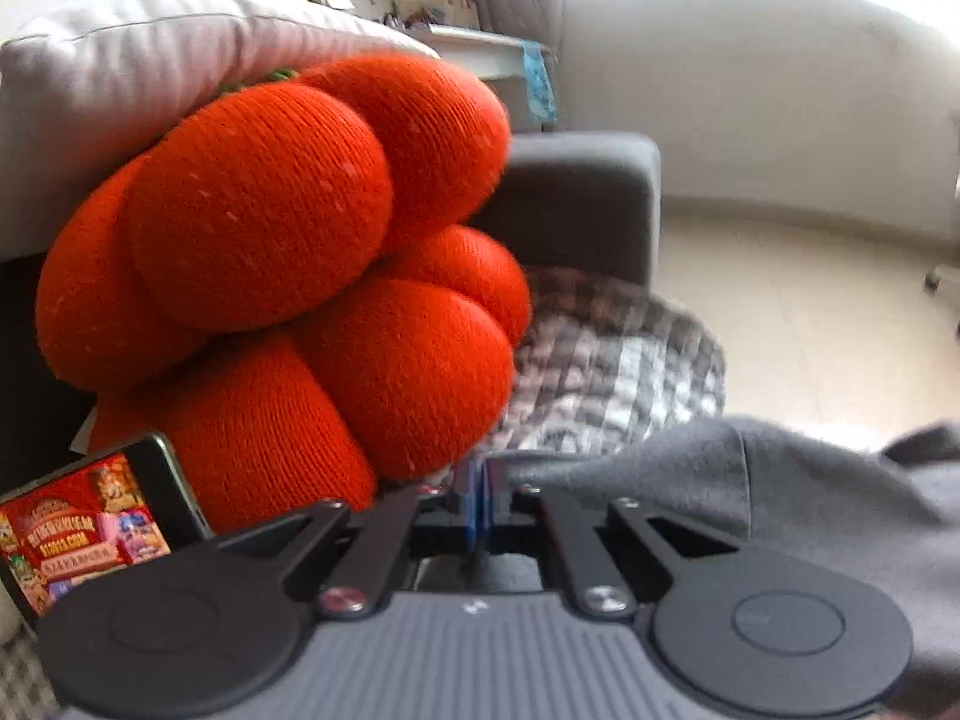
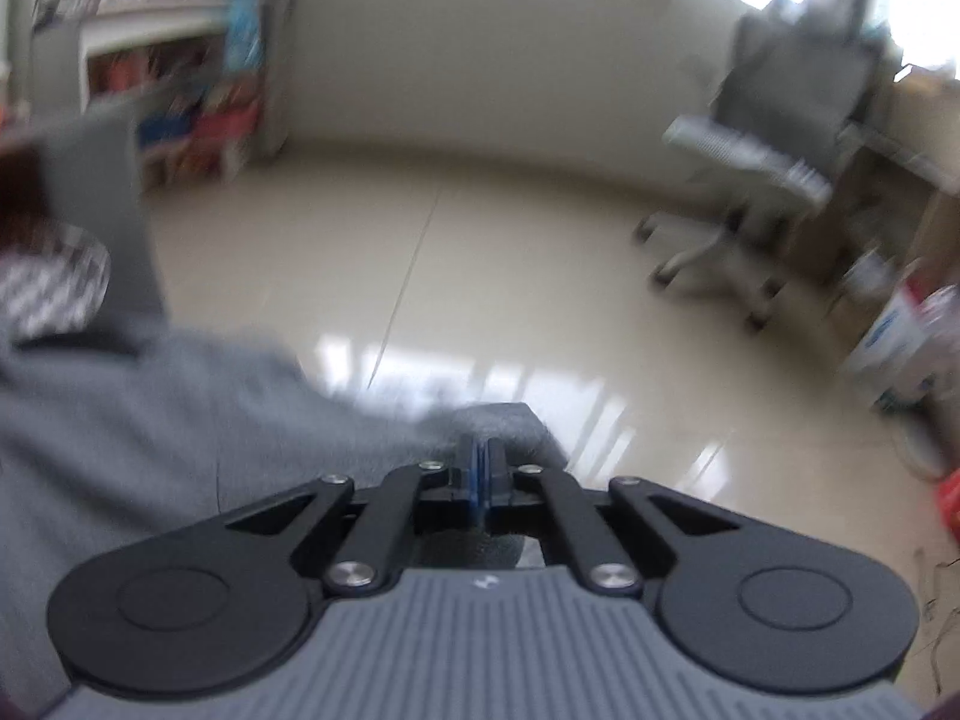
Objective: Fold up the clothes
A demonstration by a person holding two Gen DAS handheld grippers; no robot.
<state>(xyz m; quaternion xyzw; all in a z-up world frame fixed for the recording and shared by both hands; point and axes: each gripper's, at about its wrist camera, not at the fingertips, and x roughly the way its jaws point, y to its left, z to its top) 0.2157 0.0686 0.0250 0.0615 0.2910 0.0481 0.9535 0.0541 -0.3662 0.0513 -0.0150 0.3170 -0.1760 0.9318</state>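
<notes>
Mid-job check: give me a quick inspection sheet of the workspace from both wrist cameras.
Surface: sofa, dark grey, with plaid blanket.
Job's things: grey garment, held up between both grippers.
Clutter: orange knot cushion; phone, screen lit.
Grippers: left gripper shut on garment; right gripper shut on garment.
Cables: thin cords on floor at right.
Surroundings: tiled floor, office chair, shelves; right view blurred.

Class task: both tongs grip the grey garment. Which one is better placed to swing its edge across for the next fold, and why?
Probably the right tongs: open floor lies ahead of them. The left tongs, also shut on the grey garment, sit close against the orange cushion.
</notes>
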